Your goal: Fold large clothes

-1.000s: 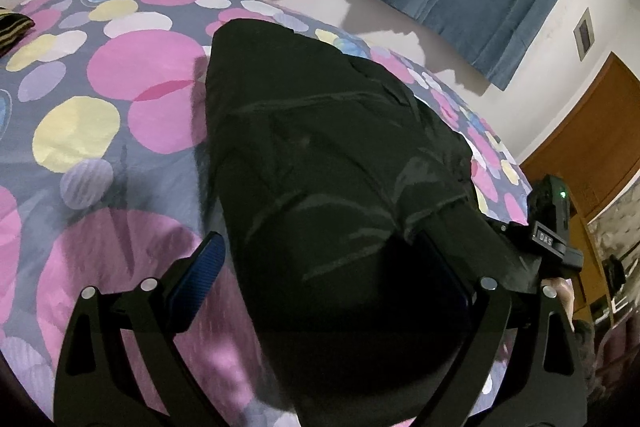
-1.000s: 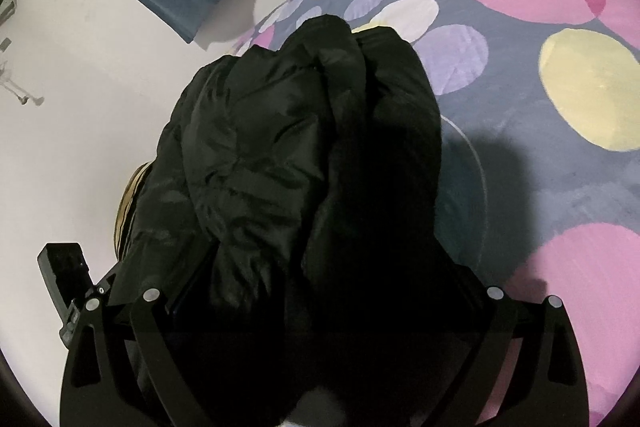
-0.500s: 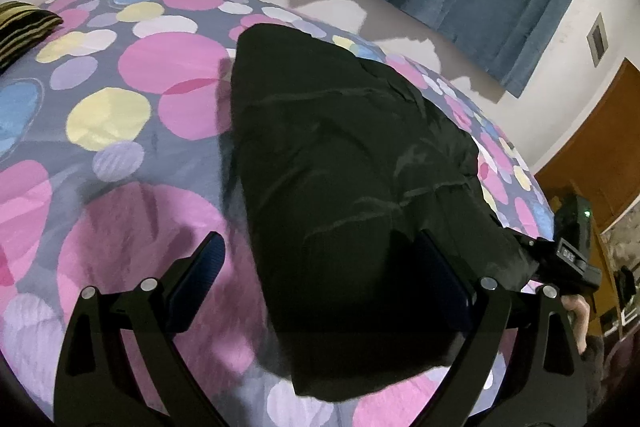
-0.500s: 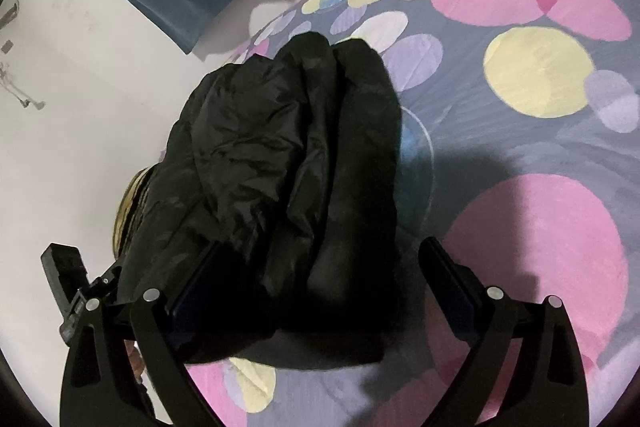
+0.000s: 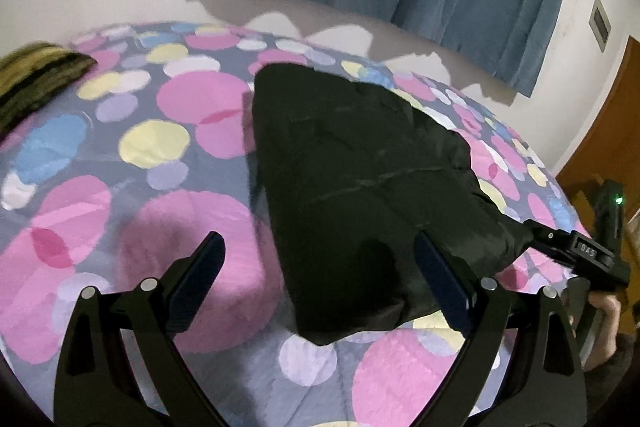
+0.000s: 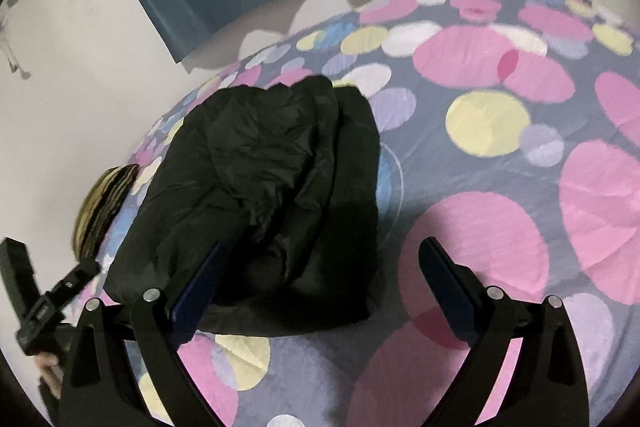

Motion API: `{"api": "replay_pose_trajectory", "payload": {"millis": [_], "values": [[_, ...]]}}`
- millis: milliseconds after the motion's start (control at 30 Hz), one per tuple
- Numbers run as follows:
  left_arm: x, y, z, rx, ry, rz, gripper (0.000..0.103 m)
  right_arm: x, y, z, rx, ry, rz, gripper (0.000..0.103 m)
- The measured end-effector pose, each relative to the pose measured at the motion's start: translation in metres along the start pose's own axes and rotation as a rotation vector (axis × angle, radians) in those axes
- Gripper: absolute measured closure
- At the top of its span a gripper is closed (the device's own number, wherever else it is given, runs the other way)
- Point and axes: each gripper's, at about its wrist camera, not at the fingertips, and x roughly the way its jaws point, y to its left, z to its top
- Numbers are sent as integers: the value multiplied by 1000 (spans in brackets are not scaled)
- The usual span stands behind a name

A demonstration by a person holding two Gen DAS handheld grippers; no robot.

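Above the bedspread [image 5: 72, 211], both grippers' jaws wide apart, empty, beside the black jacket [image 5: 360, 167].

One small marking is showing in the left wrist view: pale characters reading roughly "0A5" are sitting on the black body of the right gripper [image 5: 586, 251], off to the right of the left gripper's own fingers. The first character is blurring between a zero and a letter O. In the right wrist view nothing legible is showing.
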Motion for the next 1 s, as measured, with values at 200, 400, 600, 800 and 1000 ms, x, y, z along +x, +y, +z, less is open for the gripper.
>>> {"api": "replay_pose_trajectory", "payload": {"millis": [200,400,600,800,1000], "values": [[-17,-7,-2,12,-54,72,8,-24,23,-6,-73,-94,-63,7],[-25,-12,-3,13,-92,133,8,-39,44,-14,-136,-171,-92,7],[-26,-13,-4,7,-91,157,8,-31,57,-22,-178,-138,-79,7],[-27,-17,-4,6,-80,177,8,-27,61,-25,-196,-120,-83,7],[-31,-22,-3,19,-95,186,8,-26,64,-27,-199,-116,-80,7]]}}
